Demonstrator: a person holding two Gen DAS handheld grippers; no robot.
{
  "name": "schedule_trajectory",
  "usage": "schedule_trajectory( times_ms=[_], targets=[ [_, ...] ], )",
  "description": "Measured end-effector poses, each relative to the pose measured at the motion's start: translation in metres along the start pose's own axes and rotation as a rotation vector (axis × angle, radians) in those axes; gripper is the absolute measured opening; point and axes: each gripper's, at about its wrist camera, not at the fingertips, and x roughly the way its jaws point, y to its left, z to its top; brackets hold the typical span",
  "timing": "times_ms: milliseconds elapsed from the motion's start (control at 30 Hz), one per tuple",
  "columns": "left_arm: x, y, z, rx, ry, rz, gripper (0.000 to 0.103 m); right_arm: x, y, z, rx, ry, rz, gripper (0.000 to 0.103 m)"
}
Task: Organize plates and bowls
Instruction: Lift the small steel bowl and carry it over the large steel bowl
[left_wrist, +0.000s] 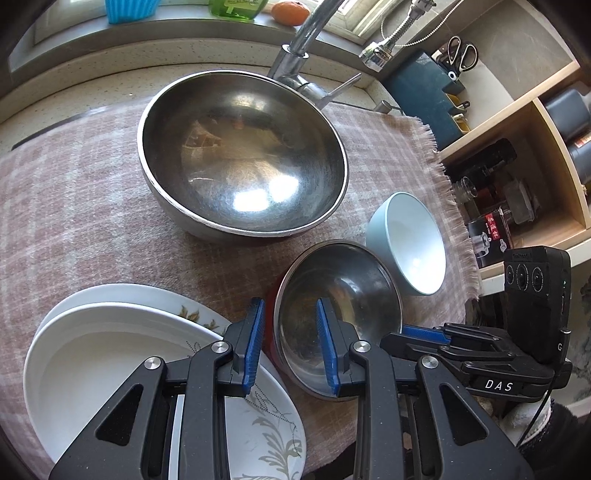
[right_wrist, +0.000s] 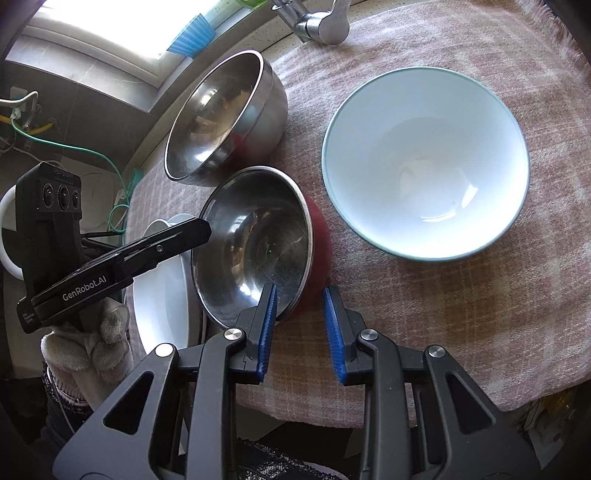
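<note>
A small steel bowl (left_wrist: 338, 317) (right_wrist: 255, 243) with a red outside sits tilted on the checked cloth (left_wrist: 74, 221), beside the stacked white plates (left_wrist: 92, 354) (right_wrist: 159, 306). My left gripper (left_wrist: 290, 302) straddles its left rim, one pad outside the red wall and one inside, with a gap showing. My right gripper (right_wrist: 300, 288) straddles the near rim the same way, pads apart. A large steel bowl (left_wrist: 240, 147) (right_wrist: 221, 118) stands behind it. A pale blue bowl (left_wrist: 406, 243) (right_wrist: 424, 162) stands upright to the right.
A chrome faucet (left_wrist: 295, 55) rises behind the large bowl. Open shelves (left_wrist: 517, 166) with jars and tins stand at the right, past the cloth's fringed edge. A gloved hand (right_wrist: 85, 347) holds the left gripper's handle. A patterned plate (left_wrist: 266, 424) lies under the white one.
</note>
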Motion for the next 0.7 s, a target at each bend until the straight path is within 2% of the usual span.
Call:
schedule_trajectory(
  times_ms=[133,200,700],
  targets=[
    [0.0013,-0.0021,-0.0001,0.007,0.002,-0.004,0.026,0.0024,0.0005,0.0004,-0.003,0.005,0.004,0.022],
    [0.0017,-0.003,-0.0008,0.015,0.002,0.001,0.023,0.0024,0.0004,0.0009,-0.004,0.003,0.003,0.022],
    [-0.002,-0.0103,-0.0058,0.026,-0.009,0.002,0.023,-0.0046,0.0008,-0.004,-0.005,0.007,0.0,0.021]
  ],
)
